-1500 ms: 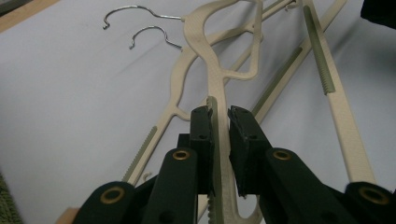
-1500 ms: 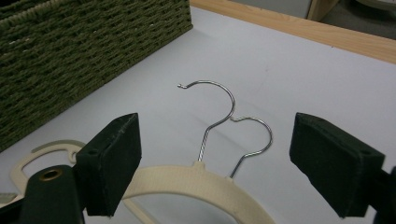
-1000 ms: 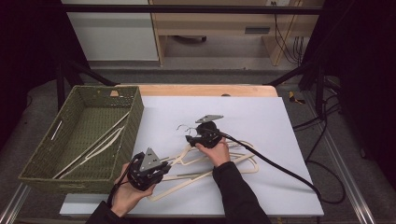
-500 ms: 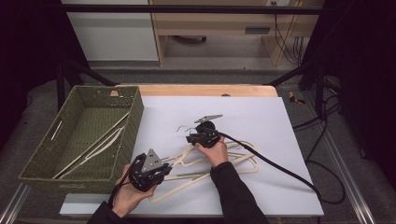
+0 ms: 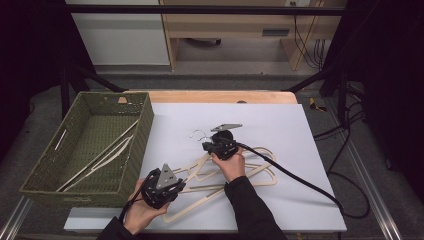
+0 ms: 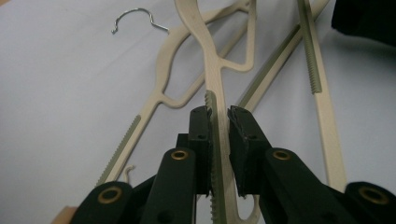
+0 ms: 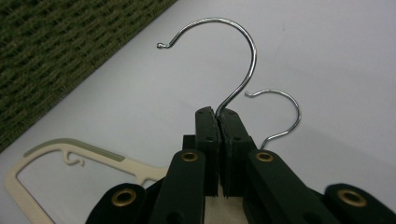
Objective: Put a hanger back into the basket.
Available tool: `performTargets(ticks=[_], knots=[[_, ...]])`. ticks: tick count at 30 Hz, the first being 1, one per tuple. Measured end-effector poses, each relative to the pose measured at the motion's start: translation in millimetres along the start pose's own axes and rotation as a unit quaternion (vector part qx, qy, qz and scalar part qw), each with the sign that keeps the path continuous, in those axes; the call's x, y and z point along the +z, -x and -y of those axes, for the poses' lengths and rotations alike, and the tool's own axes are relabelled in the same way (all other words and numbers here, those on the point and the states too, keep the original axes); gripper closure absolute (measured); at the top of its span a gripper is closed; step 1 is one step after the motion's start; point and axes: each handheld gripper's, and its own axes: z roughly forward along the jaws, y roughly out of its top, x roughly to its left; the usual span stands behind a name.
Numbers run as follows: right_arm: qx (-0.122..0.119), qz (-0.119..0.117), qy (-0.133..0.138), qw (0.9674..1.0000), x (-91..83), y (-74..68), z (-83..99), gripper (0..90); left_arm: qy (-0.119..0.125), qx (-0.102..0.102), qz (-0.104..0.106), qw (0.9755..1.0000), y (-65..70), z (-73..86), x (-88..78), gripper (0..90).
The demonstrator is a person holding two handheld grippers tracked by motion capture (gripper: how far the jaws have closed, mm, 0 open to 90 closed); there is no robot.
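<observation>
between the jaws of the left gripper (image 6: 218, 122), in its own view, a cream hanger arm (image 6: 211, 70) with a grey-green toothed strip runs lengthwise; the jaws stand slightly apart, the left one against the strip, and whether the right one touches cannot be told. the arm's near end is cut off at the bottom edge. beyond the jaws lie more hangers (image 6: 261, 70), overlapping, their far ends cut off. the right gripper (image 7: 218, 116) is clamped on a steel hook (image 7: 233, 60) at its stem; the hanger body beneath is hidden by the jaws. a second hook (image 7: 282, 112) lies just right of it. left of that gripper stands a green woven basket (image 5: 75, 165) holding pale hangers. no writing is legible.
</observation>
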Motion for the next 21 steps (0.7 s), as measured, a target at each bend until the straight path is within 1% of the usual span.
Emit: performTargets(ticks=[1,2,3,5,7,8,9,10,11,12,13,14,15,17,18,19,20,21], knots=[[0.000,0.000,0.000,1.0000,0.0,0.0,0.0,88.8,0.000,0.000,0.000,1.0000,0.0,0.0,0.0,78.8],[-0.005,0.001,0.007,1.0000,-4.7,-2.0,0.1,89.4,-0.004,0.002,0.003,1.0000,0.5,1.0,2.9,78.6],[-0.009,0.002,0.010,0.9999,-7.1,-3.2,0.2,89.4,-0.007,0.006,0.002,1.0000,0.8,1.3,4.2,78.5],[-0.014,0.005,0.018,0.9997,-11.2,-5.2,0.8,89.5,-0.012,0.005,0.003,0.9999,1.1,1.7,6.2,78.3],[-0.015,0.005,0.022,0.9996,-13.5,-6.1,1.3,89.6,-0.011,0.005,0.006,0.9999,0.7,1.6,6.3,77.6],[-0.015,0.002,0.028,0.9995,-15.6,-6.7,1.9,89.6,-0.008,0.008,-0.002,0.9999,-0.6,0.9,5.4,77.6],[-0.018,0.002,0.030,0.9994,-17.8,-7.0,2.6,89.6,0.000,0.003,0.003,1.0000,-0.8,0.3,5.0,75.2],[-0.022,0.002,0.036,0.9991,-21.4,-8.1,4.4,89.6,0.014,-0.010,0.016,0.9997,-2.4,-1.9,2.6,69.2],[-0.024,-0.001,0.041,0.9989,-23.0,-8.5,5.2,89.6,0.024,-0.018,0.021,0.9993,-4.0,-3.4,1.0,64.8],[-0.025,-0.002,0.042,0.9988,-25.2,-8.8,6.0,89.6,0.033,-0.026,0.023,0.9988,-5.7,-5.0,-0.3,59.0],[-0.032,-0.004,0.050,0.9982,-26.7,-8.6,6.8,89.6,0.040,-0.033,0.026,0.9983,-7.7,-6.9,-1.3,53.5],[-0.034,-0.007,0.053,0.9980,-29.0,-8.8,7.6,89.5,0.047,-0.039,0.029,0.9977,-9.6,-8.8,-1.7,48.5],[-0.036,-0.009,0.057,0.9977,-31.1,-9.1,8.2,89.5,0.052,-0.042,0.025,0.9974,-12.0,-10.9,-1.8,43.9],[-0.044,-0.013,0.067,0.9967,-35.3,-9.7,8.9,89.5,0.061,-0.049,0.033,0.9964,-15.2,-15.7,-0.1,38.9],[-0.045,-0.014,0.070,0.9965,-37.4,-10.1,9.2,89.5,0.061,-0.049,0.033,0.9964,-15.2,-15.7,-0.1,36.3],[-0.045,-0.014,0.070,0.9965,-37.4,-10.1,9.2,89.5,0.066,-0.056,0.035,0.9957,-16.5,-18.4,1.3,36.3],[-0.049,-0.018,0.076,0.9957,-41.2,-10.1,10.2,89.5,0.071,-0.069,0.040,0.9943,-18.3,-24.7,5.1,33.5],[-0.048,-0.021,0.078,0.9956,-43.0,-10.2,10.7,89.5,0.073,-0.072,0.045,0.9938,-18.7,-28.0,7.5,32.5]])
